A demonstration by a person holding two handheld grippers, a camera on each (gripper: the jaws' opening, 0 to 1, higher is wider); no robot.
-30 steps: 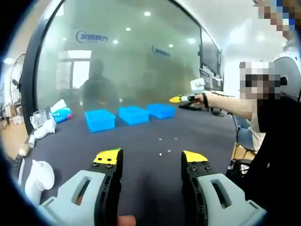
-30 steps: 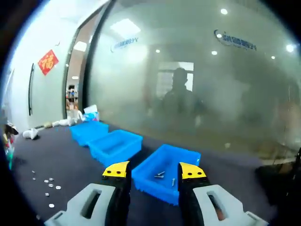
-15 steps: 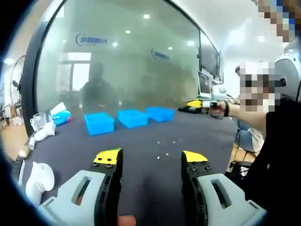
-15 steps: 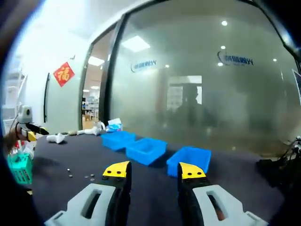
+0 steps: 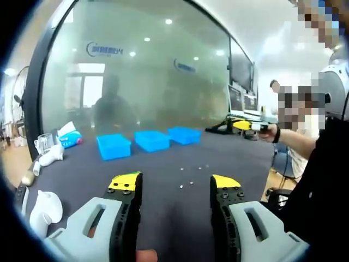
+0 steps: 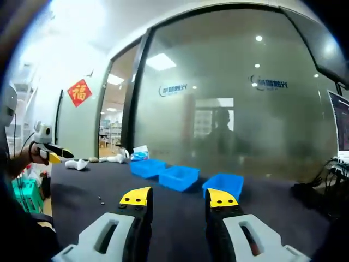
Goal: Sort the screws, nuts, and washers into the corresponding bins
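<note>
Both tongs hanging wide, gripping nothing: left tongs [image 5: 175,183], right tongs [image 6: 179,196]. Loose screws/nuts/washers [image 5: 191,172] sitting mid-frame on dark tabletop [image 5: 158,174], three blue bins [image 5: 148,140] lining up behind. Hardware looking tiny, hard, slippery, probably pinching by edges.

Bins: three blue open-topped plastic bins in a row on the dark table, upright, near the frosted glass wall.
Left bin [image 5: 114,146]: standing a little apart from the other two.
Middle bin [image 5: 152,140]: close beside right bin [image 5: 184,135].
Hardware: small loose pieces [image 5: 191,182] scattered on the table in front of the bins, well apart from them; too small to tell type.
</note>
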